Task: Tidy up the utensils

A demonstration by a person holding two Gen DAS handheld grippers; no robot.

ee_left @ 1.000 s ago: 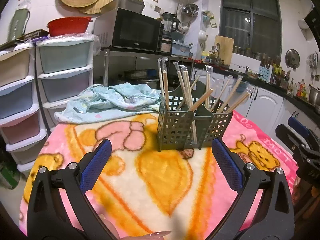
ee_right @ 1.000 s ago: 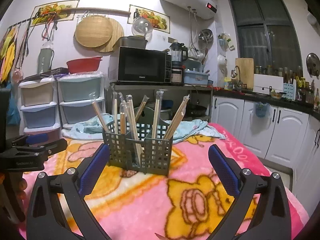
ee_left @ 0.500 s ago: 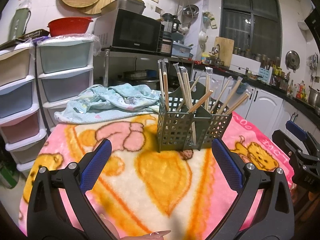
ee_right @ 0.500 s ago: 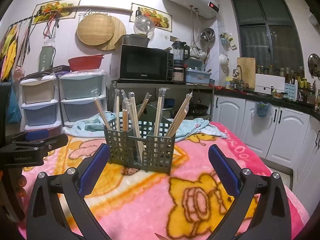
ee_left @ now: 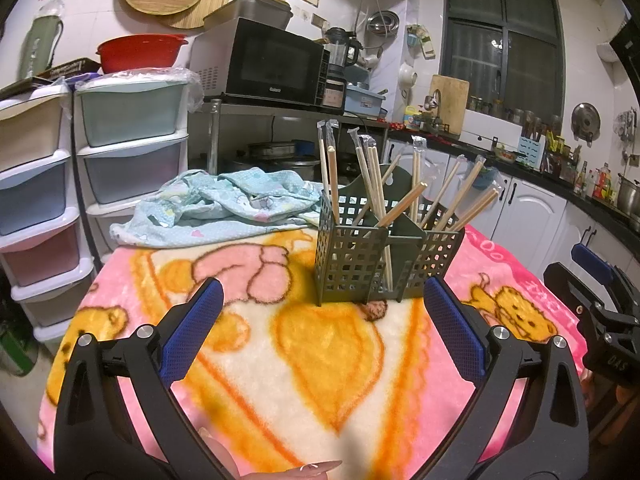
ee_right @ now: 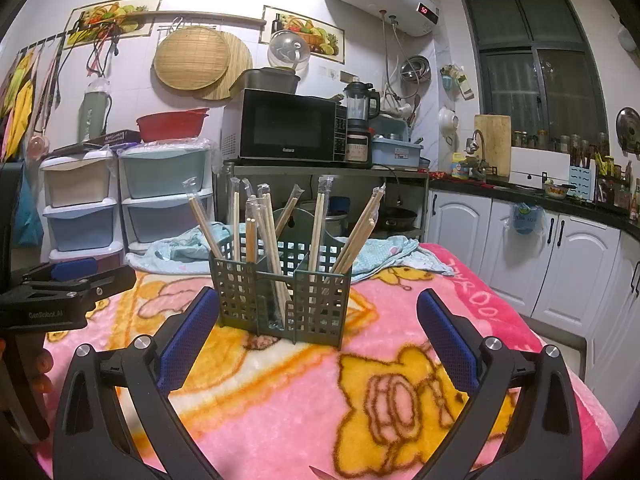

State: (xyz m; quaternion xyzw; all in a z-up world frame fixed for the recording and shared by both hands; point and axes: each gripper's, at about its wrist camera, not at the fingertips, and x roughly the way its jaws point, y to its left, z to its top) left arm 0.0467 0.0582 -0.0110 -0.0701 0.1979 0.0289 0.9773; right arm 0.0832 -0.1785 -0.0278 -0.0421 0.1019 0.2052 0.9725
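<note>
Left gripper [ee_left: 320,312]: blue pads spread wide, nothing between them, held above the pink cartoon blanket [ee_left: 328,364]. Right gripper [ee_right: 316,320]: jaws likewise spread, empty. Green lattice utensil caddy [ee_right: 282,300] stands upright on the blanket, just ahead of both tools, between their fingertips in each view. Wrapped chopsticks [ee_right: 318,220] lean out of its compartments at mixed angles. Crumpled light-blue cloth [ee_left: 224,208] lies beyond the caddy.

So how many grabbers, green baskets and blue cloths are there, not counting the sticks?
Black-and-blue grippers: 2 (left gripper, right gripper)
Dark green plastic grid basket: 1
Crumpled light blue cloth: 1
Total: 4
</note>
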